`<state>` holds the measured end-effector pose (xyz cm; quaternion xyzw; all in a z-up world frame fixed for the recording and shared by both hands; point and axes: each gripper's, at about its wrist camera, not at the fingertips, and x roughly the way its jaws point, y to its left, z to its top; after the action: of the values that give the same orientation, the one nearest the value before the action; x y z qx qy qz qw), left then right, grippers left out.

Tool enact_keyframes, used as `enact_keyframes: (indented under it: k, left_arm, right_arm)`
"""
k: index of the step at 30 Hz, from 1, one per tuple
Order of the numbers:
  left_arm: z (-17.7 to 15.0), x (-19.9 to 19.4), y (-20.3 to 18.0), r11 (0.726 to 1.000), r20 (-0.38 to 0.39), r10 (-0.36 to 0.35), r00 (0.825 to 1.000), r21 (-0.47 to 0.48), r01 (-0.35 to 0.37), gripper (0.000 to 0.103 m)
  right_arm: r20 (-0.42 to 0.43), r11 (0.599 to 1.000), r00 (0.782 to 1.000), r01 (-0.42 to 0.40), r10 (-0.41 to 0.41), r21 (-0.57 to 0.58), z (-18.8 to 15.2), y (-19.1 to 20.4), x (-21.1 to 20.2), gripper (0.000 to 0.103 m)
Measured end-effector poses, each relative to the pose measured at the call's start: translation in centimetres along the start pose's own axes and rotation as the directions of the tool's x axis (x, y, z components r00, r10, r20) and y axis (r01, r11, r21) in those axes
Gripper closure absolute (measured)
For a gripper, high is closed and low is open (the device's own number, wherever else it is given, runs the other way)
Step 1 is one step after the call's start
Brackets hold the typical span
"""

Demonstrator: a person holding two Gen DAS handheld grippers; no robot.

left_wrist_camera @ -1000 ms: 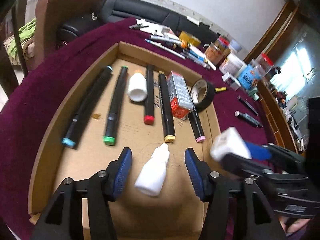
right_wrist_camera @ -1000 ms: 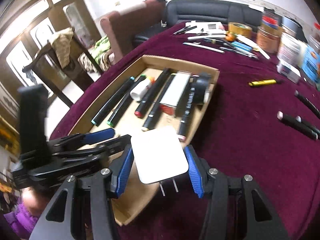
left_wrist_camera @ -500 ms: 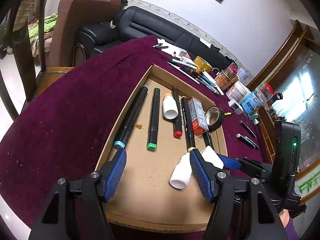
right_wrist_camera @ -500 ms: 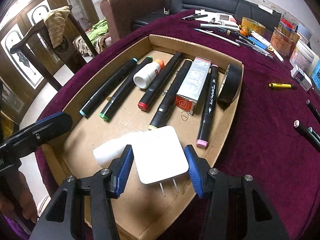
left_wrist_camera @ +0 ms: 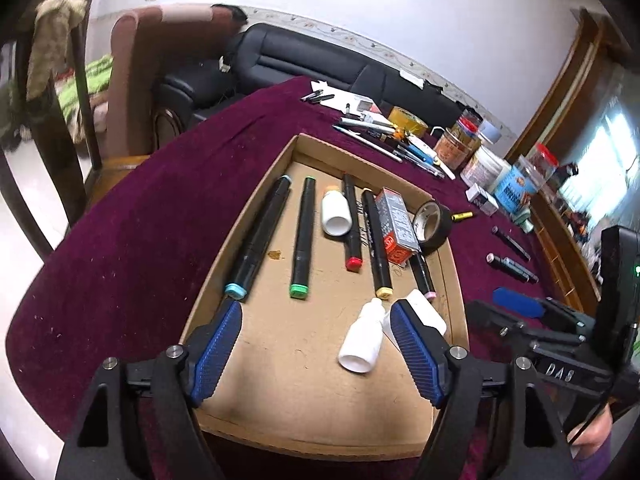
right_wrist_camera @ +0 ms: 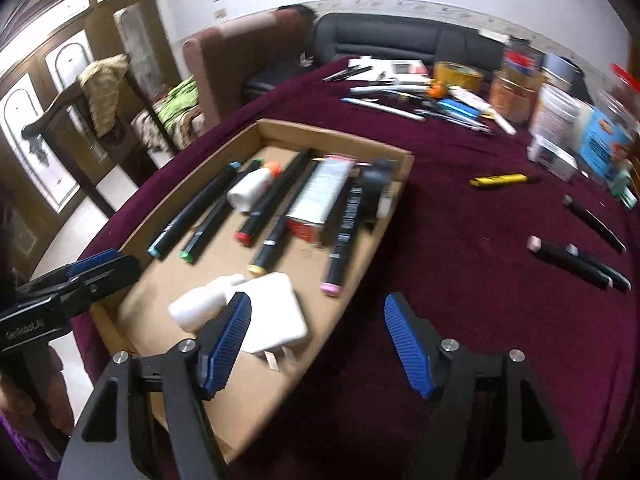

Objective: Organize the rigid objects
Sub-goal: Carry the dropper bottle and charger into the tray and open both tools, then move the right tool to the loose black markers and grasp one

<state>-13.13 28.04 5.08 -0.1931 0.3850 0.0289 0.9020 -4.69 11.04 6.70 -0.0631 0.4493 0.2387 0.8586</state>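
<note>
A cardboard tray (left_wrist_camera: 248,240) (right_wrist_camera: 384,240) on the maroon table holds several markers (left_wrist_camera: 258,240), a white bottle (left_wrist_camera: 336,212), a red-grey box (left_wrist_camera: 396,224) and a black tape roll (left_wrist_camera: 430,226). A white charger plug (right_wrist_camera: 272,312) lies at the tray's near end beside a small white dropper bottle (right_wrist_camera: 200,304) (left_wrist_camera: 362,338). My right gripper (right_wrist_camera: 316,344) is open and empty above the tray's right edge, the charger by its left finger. My left gripper (left_wrist_camera: 316,352) is open and empty over the tray's near end.
Loose markers (right_wrist_camera: 576,260) and a yellow pen (right_wrist_camera: 500,179) lie on the cloth right of the tray. Pens, a yellow tape roll (right_wrist_camera: 458,74) and jars (right_wrist_camera: 516,96) crowd the far table. A sofa and armchair stand behind.
My right gripper opened and let go of the white charger, which now lies in the tray; the gripper moved right. My left gripper pulled back from the dropper bottle.
</note>
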Motion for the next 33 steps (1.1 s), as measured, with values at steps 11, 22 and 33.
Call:
enact_keyframes:
  k: [11,22,33]
  left_arm:
    - [-1.5,0.3,-6.8,0.986,-0.033,-0.034,0.999,0.163,0.039,0.022]
    - [-4.1,1.5,-15.8,0.926,-0.100,-0.082,0.992,0.359,0.113,0.022]
    - [-7.0,4.6,-21.3,0.873,-0.175,-0.091,0.980,0.460,0.163,0.022]
  right_arm:
    - [0.057,0.962,0.965,0.248,-0.256,0.116,-3.0,-7.9,-2.6,0.034]
    - [0.075,0.921,0.934,0.329,-0.350,0.207,-5.6,-14.0,-5.3,0.033]
    - [0.071,0.878,0.903,0.390,-0.424,0.279,-7.6,-18.6,-7.6,0.033]
